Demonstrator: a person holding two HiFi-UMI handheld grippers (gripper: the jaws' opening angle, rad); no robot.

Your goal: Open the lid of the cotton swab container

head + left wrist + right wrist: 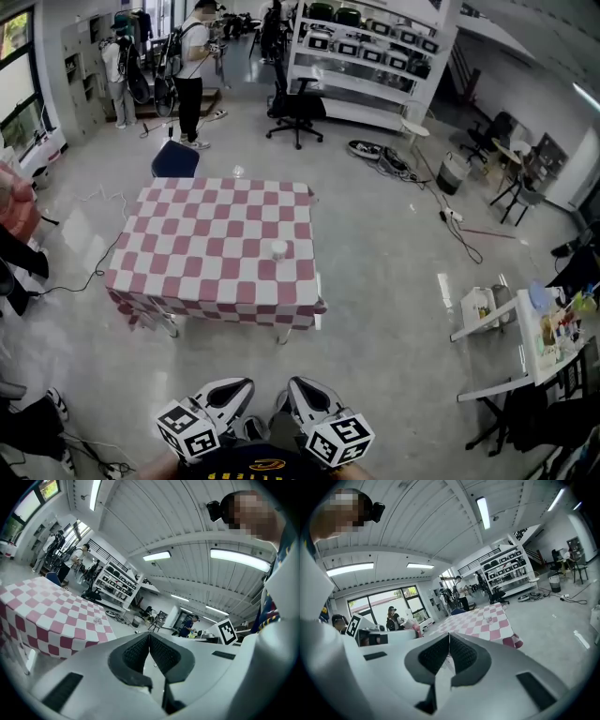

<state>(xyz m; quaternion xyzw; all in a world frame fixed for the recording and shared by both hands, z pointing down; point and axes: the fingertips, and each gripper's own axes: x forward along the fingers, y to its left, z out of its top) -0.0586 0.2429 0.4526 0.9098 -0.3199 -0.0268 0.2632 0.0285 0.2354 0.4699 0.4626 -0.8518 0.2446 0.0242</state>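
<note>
Cotton swab container (278, 249) stands on the checkered table (187, 234), toward its near edge and well apart from both grippers. Left gripper (234, 392) and right gripper (302, 392) each have their jaws pressed together, with nothing between. Risk: the container looks small and light, so prying the lid without bracing the body could tip it or slide it off.

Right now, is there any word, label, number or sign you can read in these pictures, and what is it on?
No text here can be read.
Left cube and right cube: black-and-white square patterns only, no letters.
Shirt: yellow print, cut off and blurred.
Shelf boxes: labels too small to read.
Container on the table: no label can be made out.
</note>
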